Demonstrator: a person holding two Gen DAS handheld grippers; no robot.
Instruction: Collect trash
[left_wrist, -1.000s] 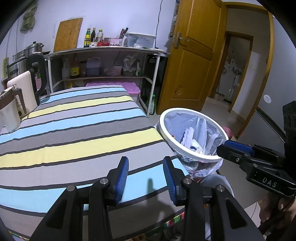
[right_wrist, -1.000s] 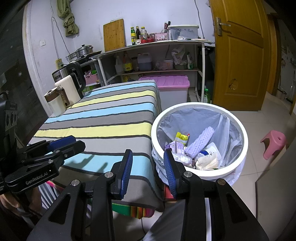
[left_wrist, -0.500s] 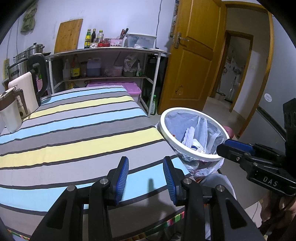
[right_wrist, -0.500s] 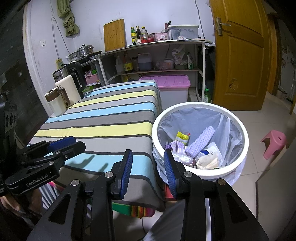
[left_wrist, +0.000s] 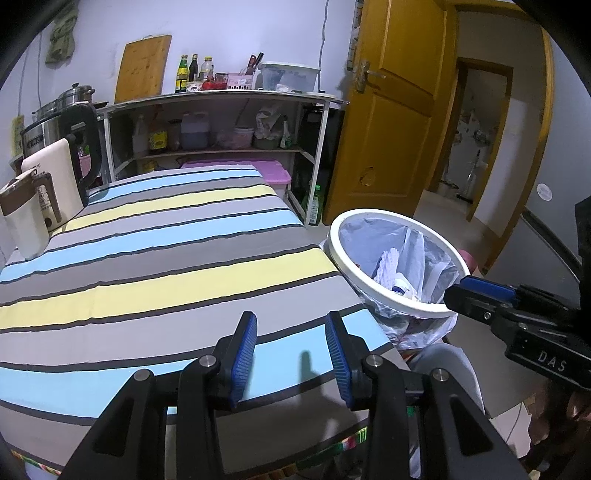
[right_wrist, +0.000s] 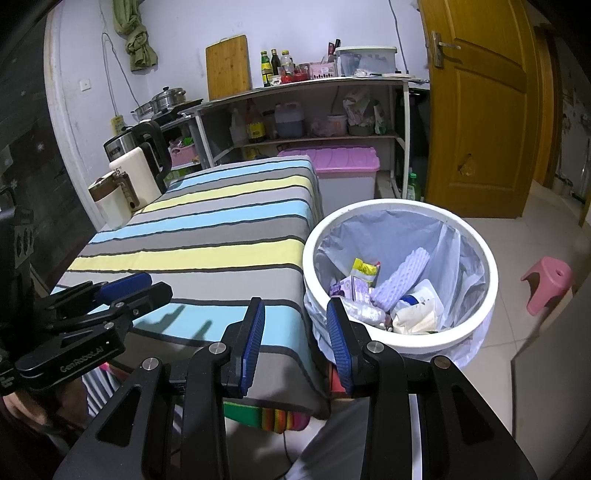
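Observation:
A white round trash bin (right_wrist: 491, 295) with a clear liner stands on the floor at the table's right edge; it also shows in the left wrist view (left_wrist: 341, 254). Inside lie a purple foam sleeve (right_wrist: 400, 278), a yellow wrapper (right_wrist: 364, 267), a white pouch (right_wrist: 417, 314) and other scraps. My left gripper (left_wrist: 291, 354) is open and empty over the near edge of the striped tablecloth (left_wrist: 166, 266). My right gripper (right_wrist: 295, 345) is open and empty, near the table's corner beside the bin.
Two kettles (left_wrist: 48, 192) and a white jug (left_wrist: 22, 225) stand at the table's far left. A shelf unit (left_wrist: 221, 125) with bottles, a pink-lidded box (right_wrist: 345, 173), a wooden door (right_wrist: 476, 110) and a pink stool (right_wrist: 548, 282) surround the table.
The left wrist view has shifted slightly, so the bin sits a little higher and nearer the table edge. The right wrist view is almost unchanged. Both grippers stay open.

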